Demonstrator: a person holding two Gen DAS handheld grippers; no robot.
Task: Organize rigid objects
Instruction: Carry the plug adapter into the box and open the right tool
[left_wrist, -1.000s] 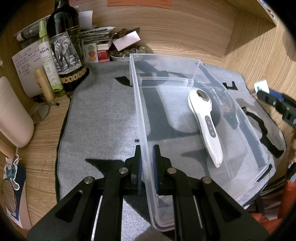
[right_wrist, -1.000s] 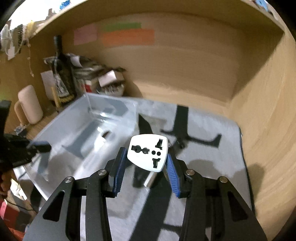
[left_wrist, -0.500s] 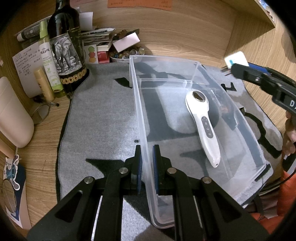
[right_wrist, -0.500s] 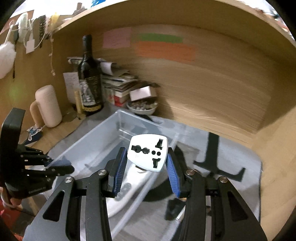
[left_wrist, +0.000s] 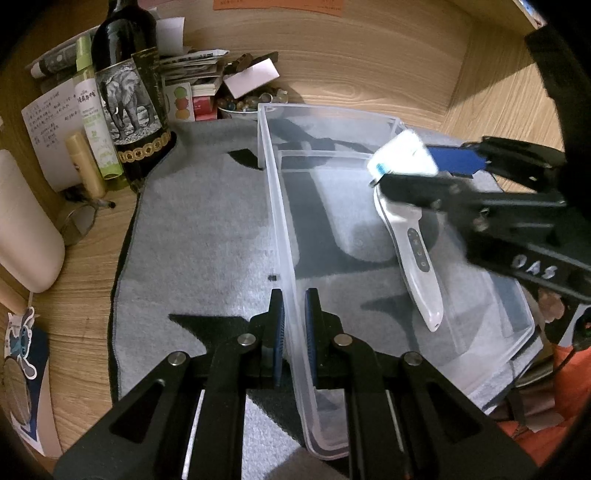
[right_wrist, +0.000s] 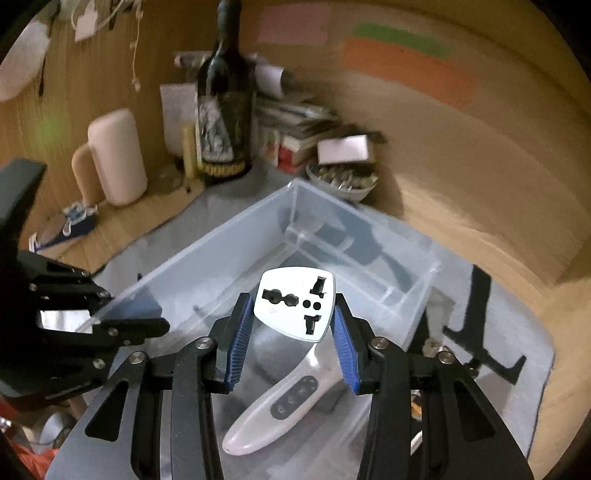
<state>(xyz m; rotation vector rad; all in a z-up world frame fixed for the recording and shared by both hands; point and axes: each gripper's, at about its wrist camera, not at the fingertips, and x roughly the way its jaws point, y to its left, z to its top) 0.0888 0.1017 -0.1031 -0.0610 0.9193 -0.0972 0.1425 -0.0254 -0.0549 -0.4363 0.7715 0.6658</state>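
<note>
My left gripper (left_wrist: 294, 325) is clamped on the near wall of the clear plastic bin (left_wrist: 275, 206), one finger on each side. My right gripper (right_wrist: 293, 334) grips the white, glossy travel adapter (right_wrist: 295, 302) over the bin. Inside lies a smooth white handheld device (right_wrist: 275, 413). Below is grey felt mat (left_wrist: 207, 229); beyond stands a dark wine bottle (left_wrist: 127, 96).

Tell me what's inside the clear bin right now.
Inside the clear bin lies one white handheld device. The right gripper and its travel adapter cover the device's head.
</note>
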